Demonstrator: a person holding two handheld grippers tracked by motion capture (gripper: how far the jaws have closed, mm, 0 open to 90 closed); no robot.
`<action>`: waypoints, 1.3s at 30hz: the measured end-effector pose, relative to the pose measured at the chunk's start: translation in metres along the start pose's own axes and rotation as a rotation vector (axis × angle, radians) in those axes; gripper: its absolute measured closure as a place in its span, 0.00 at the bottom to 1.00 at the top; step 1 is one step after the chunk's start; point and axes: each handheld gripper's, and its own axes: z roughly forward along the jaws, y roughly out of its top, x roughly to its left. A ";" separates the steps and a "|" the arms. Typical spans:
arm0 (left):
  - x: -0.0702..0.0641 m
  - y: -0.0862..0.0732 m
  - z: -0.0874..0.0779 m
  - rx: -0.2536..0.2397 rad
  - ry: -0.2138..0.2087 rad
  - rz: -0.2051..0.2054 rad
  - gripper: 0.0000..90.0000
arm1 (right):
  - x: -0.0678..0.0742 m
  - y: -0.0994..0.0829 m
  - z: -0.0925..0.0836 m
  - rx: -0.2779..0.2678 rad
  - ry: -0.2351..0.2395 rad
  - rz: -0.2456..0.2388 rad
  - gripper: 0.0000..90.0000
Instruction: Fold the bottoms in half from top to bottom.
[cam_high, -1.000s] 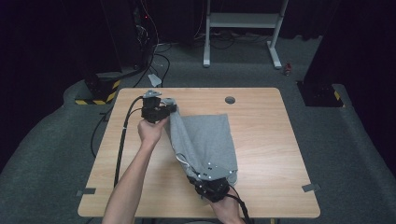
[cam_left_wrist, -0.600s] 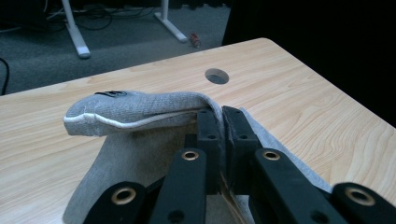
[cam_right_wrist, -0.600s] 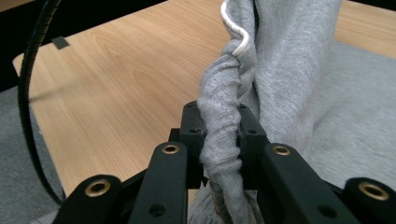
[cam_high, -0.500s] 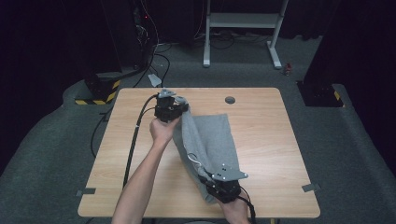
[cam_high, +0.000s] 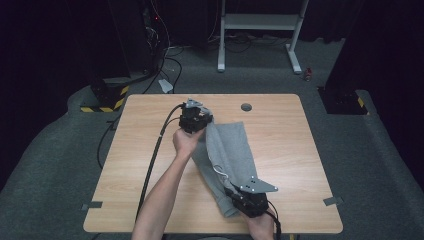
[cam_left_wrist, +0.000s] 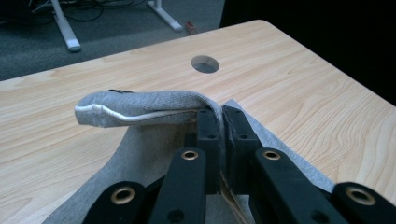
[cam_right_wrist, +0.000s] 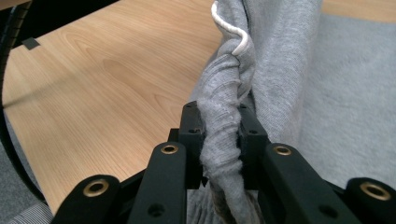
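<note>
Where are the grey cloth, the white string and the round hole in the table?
grey cloth (cam_high: 227, 150): high view, its flat middle.
white string (cam_right_wrist: 231, 30): right gripper view, its curled end.
round hole (cam_left_wrist: 205, 64): left gripper view, its middle.

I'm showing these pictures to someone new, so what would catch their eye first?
Most striking is the grey garment stretched over the middle of the wooden table, pinched at both ends. The left gripper is shut on its far edge near the round hole, and the right gripper is shut on a bunched fold at the near edge. A white drawstring curls out of the cloth.
</note>
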 end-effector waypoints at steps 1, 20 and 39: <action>-0.002 -0.001 0.003 0.003 -0.004 -0.004 0.95 | -0.002 -0.002 0.000 0.005 0.000 0.007 0.85; 0.002 -0.045 0.038 0.094 0.008 -0.029 0.93 | -0.019 -0.026 0.006 0.096 -0.051 0.030 0.81; -0.003 -0.053 0.007 0.103 0.021 -0.027 0.48 | -0.019 -0.020 -0.007 0.075 0.000 -0.041 0.49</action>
